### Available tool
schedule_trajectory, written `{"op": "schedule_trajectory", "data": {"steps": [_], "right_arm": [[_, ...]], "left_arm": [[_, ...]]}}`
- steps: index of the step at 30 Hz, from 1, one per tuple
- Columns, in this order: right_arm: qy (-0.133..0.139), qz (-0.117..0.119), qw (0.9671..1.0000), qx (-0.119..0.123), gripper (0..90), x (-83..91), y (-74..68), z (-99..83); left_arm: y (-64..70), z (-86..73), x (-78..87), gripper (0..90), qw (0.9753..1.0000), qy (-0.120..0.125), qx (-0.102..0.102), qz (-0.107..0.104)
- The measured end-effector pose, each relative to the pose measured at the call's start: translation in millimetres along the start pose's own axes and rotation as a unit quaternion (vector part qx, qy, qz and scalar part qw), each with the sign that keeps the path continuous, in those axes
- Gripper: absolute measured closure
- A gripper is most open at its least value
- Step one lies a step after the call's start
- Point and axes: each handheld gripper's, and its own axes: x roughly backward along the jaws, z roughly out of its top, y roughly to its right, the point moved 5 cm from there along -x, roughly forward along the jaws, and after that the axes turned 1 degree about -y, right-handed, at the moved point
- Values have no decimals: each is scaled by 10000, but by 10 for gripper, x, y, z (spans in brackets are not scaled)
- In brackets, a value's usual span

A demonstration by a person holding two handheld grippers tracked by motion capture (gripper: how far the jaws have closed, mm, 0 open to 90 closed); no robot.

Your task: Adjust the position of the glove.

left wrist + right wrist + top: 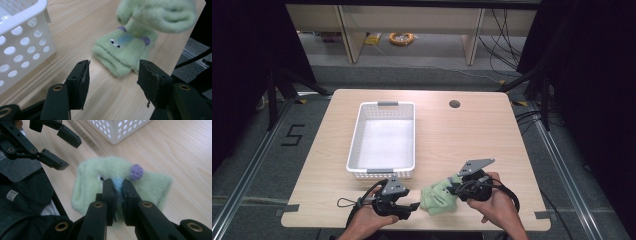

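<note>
A fuzzy light-green sock (439,196) with a monster face, blue patch and purple pom-poms lies near the table's front edge. My right gripper (453,187) is at its right side. In the right gripper view the right gripper (117,181) is shut on the sock (92,170) at the blue patch. My left gripper (414,206) is open just left of the sock, not touching it. Its view shows the face side (122,51) flat on the wood ahead of the left gripper (114,63). A raised green fuzzy part (160,12) hangs above; I cannot tell whether it is a second sock.
A white perforated basket (380,173) stands left of centre, just behind the left gripper, its near wall (22,17) close by. A round cable hole (454,104) is at the back right. Bare wood lies right of the basket. The table's front edge is right beside the sock.
</note>
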Motion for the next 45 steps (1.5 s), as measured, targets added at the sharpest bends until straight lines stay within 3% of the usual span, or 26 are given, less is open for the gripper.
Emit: {"op": "schedule_trajectory", "data": {"steps": [2,5,10,11,12,14,16,20,22,24,26,28,30,33,38,39,40,42,43,45], "right_arm": [[-84,31,10000,-18,834,-66,-25,7],[-188,112,9997,-64,834,-159,-60,5],[-164,149,9997,-80,833,-251,-93,33],[-195,139,9997,-56,833,-259,-94,35],[-191,114,9997,-40,833,-271,-89,38],[-194,158,9997,-80,833,-283,-110,40],[-206,92,9997,-112,832,-315,-111,44],[-212,161,9996,-104,830,-364,-124,41],[-319,155,9992,-182,827,-429,-119,5],[-286,186,9993,-146,823,-491,-108,-22],[-377,146,9989,-240,820,-513,-102,-53],[-411,201,9988,-172,810,-566,-82,-87],[-489,176,9981,-340,769,-597,-80,-120],[-414,201,9987,-236,735,-617,-63,-121],[-378,214,9986,-308,641,-586,-68,-115],[-316,162,9987,-378,596,-538,-73,-104],[-303,167,9988,-332,590,-503,-64,-95],[-220,173,9992,-299,578,-465,-45,-83],[-132,190,9989,-417,573,-366,-13,-72],[-88,187,9988,-450,574,-335,7,-68]], "left_arm": [[32,5,-15,420,9999,76,125,-20],[23,-4,-6,420,10000,-20,-4,-28],[25,-2,0,419,10000,17,29,-42],[33,-7,1,420,9999,34,136,-44],[16,-14,37,420,10000,8,23,-31],[13,-12,45,420,10000,18,13,-44],[39,0,41,418,9995,136,244,-115],[20,-12,37,418,9999,11,63,-83],[55,-16,-4,417,9996,87,236,-124],[43,-22,-10,417,9999,28,118,-119],[49,-21,-15,414,9998,29,152,-130],[47,-25,-23,394,9998,-18,172,-113],[51,-33,-40,331,9996,-17,256,-99],[41,-41,-39,315,9995,-76,276,-110],[52,-35,-54,276,9995,-54,282,-106],[51,-46,-54,268,9996,-147,200,-125],[67,-48,-66,268,9993,-121,321,-141],[73,-45,-70,268,9993,-104,331,-153],[82,-39,-77,272,9991,-69,359,-197],[87,-31,-81,283,9991,-65,373,-214]]}}
